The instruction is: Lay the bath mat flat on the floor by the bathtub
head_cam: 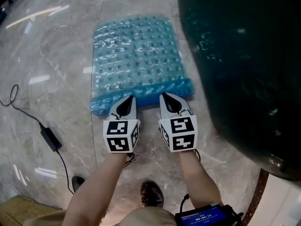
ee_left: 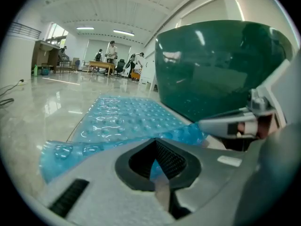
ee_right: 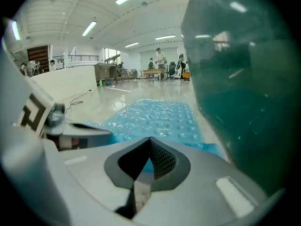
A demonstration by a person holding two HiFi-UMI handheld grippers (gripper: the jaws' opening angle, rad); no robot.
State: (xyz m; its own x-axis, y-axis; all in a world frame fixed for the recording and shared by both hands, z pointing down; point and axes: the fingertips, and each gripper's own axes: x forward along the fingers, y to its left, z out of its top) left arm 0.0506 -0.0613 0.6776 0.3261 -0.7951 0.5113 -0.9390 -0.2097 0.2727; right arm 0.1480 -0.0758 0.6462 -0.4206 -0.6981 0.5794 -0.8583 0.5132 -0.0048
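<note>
The blue mat [head_cam: 136, 55] is lying mostly flat on the floor [head_cam: 51, 74] just left of the tub [head_cam: 244, 65], its near edge curling up in a roll. The left gripper [head_cam: 127, 99] and right gripper [head_cam: 167, 98] are each pinching that rolled edge, jaws closed on it, the right one nearer the tub.

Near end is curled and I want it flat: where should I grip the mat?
Grip the bath mat by its rolled near edge, coming from the near side: that roll stands off the floor, the rest lies flat. The left gripper and right gripper clamp it there.
</note>
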